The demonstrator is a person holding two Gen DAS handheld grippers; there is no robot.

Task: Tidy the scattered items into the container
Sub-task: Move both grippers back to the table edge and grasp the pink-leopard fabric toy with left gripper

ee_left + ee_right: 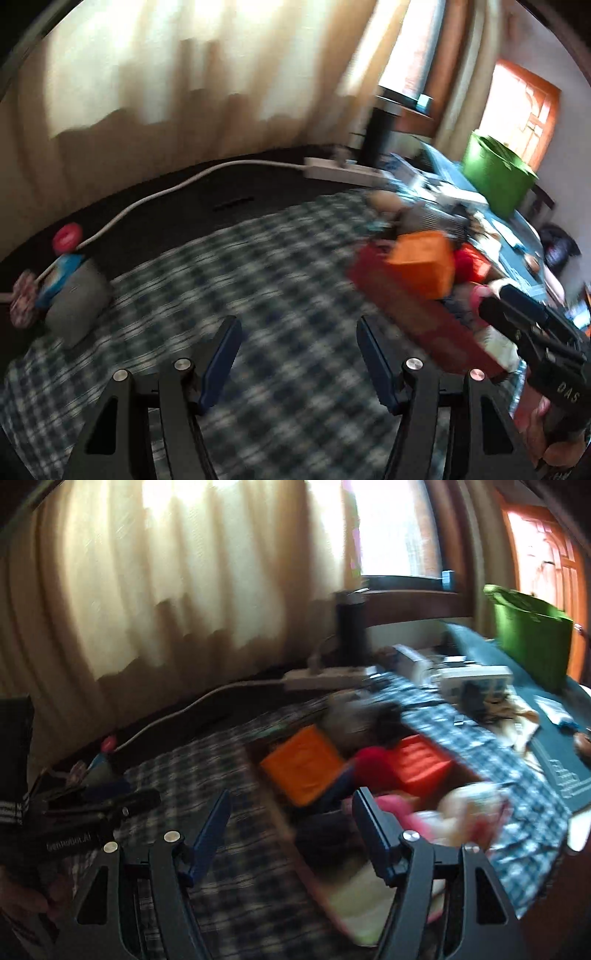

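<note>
**A:** Left wrist view first: left gripper (297, 360) spread wide, nothing between the blue pads, hanging over the blue-and-white checked cloth (229, 295). Off to the right, a red rectangular container (413, 314) with an orange soft cube (424, 264) already inside. Still out on the far left: a grey rounded pouch-like thing (79, 306), a small red round piece (67, 238), some patterned bits beside it. Too blurry to name properly.

**B:** Right wrist view: right gripper (291, 834) also spread, empty, right at the container's near edge. Inside: same orange cube, a red-orange ribbed block (421, 768), a red round object (371, 762), a pink soft item (397, 808). Looks mostly done, judging by that. Leftovers by the white power cable (192, 705) probably next for the left side.
</note>
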